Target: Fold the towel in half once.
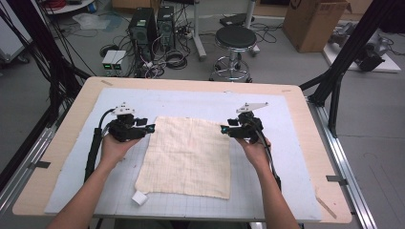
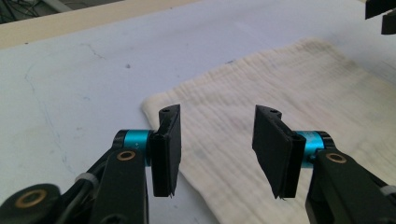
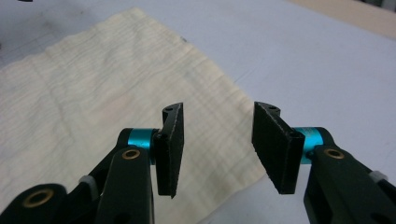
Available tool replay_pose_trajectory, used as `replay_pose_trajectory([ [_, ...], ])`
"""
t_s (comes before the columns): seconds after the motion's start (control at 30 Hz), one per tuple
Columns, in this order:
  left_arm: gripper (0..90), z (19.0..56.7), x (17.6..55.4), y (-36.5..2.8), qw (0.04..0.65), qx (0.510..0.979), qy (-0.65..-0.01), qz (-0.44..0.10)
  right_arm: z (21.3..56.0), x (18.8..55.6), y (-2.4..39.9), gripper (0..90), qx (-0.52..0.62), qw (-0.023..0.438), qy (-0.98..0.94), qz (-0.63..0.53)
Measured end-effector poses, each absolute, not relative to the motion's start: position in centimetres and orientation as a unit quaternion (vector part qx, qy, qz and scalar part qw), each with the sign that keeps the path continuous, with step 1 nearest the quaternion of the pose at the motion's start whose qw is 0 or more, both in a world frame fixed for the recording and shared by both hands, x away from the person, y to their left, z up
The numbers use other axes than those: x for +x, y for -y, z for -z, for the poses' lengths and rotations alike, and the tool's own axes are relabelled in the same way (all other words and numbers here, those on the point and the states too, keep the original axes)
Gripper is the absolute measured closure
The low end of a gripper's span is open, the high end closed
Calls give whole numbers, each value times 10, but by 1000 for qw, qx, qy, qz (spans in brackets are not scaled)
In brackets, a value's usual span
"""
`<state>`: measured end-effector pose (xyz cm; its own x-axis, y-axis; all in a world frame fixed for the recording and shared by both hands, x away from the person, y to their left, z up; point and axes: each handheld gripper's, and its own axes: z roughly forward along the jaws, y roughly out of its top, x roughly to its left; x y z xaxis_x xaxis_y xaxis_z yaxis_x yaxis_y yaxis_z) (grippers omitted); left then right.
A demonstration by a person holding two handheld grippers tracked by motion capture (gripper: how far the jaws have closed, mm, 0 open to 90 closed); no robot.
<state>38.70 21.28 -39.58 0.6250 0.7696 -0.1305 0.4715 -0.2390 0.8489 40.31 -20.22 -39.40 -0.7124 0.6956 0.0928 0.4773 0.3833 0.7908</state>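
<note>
A cream cloth [image 1: 188, 155] with a faint grid lies spread flat on the pale blue mat [image 1: 71, 157]. My left gripper [image 1: 152, 128] hovers at the cloth's far left corner, pointing inward. In the left gripper view the cloth [image 2: 299, 88] lies beneath the left gripper [image 2: 219, 149], whose jaws stand apart with nothing between them. My right gripper [image 1: 222, 129] sits at the cloth's far right corner, facing the left one. In the right gripper view the right gripper [image 3: 219, 149] stands open above the cloth's edge [image 3: 93, 107], with nothing between its pads.
A small white tag [image 1: 139, 197] lies by the cloth's near left corner. The mat covers a wooden table [image 1: 305, 100]. Behind the table stand a stool [image 1: 235, 40], computer towers [image 1: 150, 26] with cables, and a cardboard box [image 1: 313, 21].
</note>
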Motion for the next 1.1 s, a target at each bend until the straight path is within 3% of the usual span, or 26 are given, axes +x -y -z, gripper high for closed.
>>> replay_pose_trajectory([
  [0.37, 584, 406, 422, -211, 445, 754, -440, -198, 403, 436, 202, 546, 395, 140, -804, -421],
  [0.5, 591, 417, 430, -210, 448, 741, -464, -188, 416, 442, 204, 561, 422, 129, -803, -401],
  [0.87, 639, 444, 443, -191, 401, 760, -488, -156, 433, 450, 204, 626, 448, 103, -805, -374],
  [1.0, 692, 443, 444, -190, 391, 761, -490, -165, 438, 451, 204, 672, 457, 97, -805, -366],
  [1.1, 750, 442, 442, -187, 380, 770, -480, -179, 438, 450, 203, 762, 461, 100, -804, -362],
])
